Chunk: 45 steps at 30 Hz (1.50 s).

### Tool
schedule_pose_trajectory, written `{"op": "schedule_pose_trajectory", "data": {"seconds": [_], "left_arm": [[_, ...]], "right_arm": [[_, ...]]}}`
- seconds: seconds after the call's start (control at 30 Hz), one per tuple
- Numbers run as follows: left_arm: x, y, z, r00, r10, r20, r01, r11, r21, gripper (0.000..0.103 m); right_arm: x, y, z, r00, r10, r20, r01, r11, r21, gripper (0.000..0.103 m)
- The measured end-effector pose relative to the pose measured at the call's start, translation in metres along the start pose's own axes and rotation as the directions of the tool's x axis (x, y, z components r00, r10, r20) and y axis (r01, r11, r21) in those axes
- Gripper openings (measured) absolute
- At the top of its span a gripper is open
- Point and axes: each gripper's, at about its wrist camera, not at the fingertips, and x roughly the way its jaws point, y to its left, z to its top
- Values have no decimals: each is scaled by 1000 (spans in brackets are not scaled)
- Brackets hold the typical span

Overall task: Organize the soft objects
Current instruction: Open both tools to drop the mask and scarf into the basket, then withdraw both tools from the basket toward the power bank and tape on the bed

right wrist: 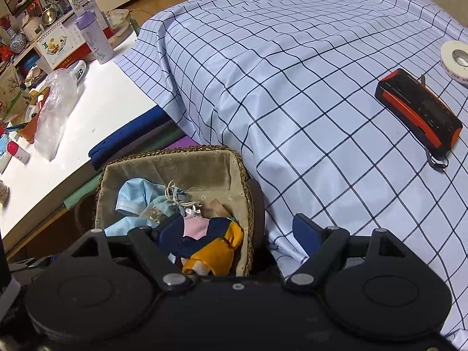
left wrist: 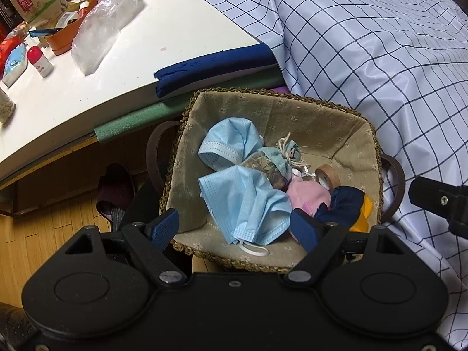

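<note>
A woven basket [left wrist: 345, 134] with beige lining sits below the table edge, also in the right wrist view [right wrist: 234, 175]. Inside lie two light blue face masks [left wrist: 248, 201] [left wrist: 231, 143], a patterned sachet tied with twine [left wrist: 275, 163], a pink cloth [left wrist: 307, 194], a brown tape roll [left wrist: 329, 177] and a navy-and-yellow cloth [left wrist: 348, 204] [right wrist: 216, 248]. My left gripper [left wrist: 234, 228] is open and empty just above the basket's near rim. My right gripper [right wrist: 237, 239] is open and empty over the basket's right rim; part of it shows in the left wrist view [left wrist: 438, 201].
A blue-checked cloth [right wrist: 307, 73] covers the table on the right, with a black-and-orange device [right wrist: 418, 114] and a white tape roll [right wrist: 456, 58] on it. The white table [left wrist: 87, 87] at left holds a plastic bag [left wrist: 105, 23], bottles and boxes. Blue and green foam guards [left wrist: 210, 70] line its edge.
</note>
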Motion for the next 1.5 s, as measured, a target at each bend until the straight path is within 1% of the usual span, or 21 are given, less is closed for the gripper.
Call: {"op": "schedule_pose_trajectory", "data": {"seconds": [0.33,0.5,0.67,0.83,0.97,1.2,1.5], "left_arm": [[-13,-2,-12,999,-35,-14,35,999,3,79],[-23,-6,-21,999,-40,-8,41,999,12,79],[-30,-13,-32,999,-40,-8,40,998,41,79],[-37,-21,-44,999,-38,-8,38,997,66,79],[-42,-27,-52,999,-35,-4,36,996,87,79],[-48,-43,-66,998,-59,-14,60,990,131,80],[-59,-56,-76,997,-73,-5,73,982,172,80]], "right_arm": [[-17,-9,-16,1000,-4,-6,4,1000,21,81],[-26,-19,-27,1000,-23,-6,23,999,46,81],[-33,-29,-42,999,-52,-8,52,997,64,81],[-36,-43,-55,999,-40,-23,42,993,109,81],[-45,-56,-64,999,-39,-14,41,990,136,81],[-59,-77,-75,998,-57,2,56,982,180,81],[-74,-101,-89,996,-87,16,81,972,219,81]]}}
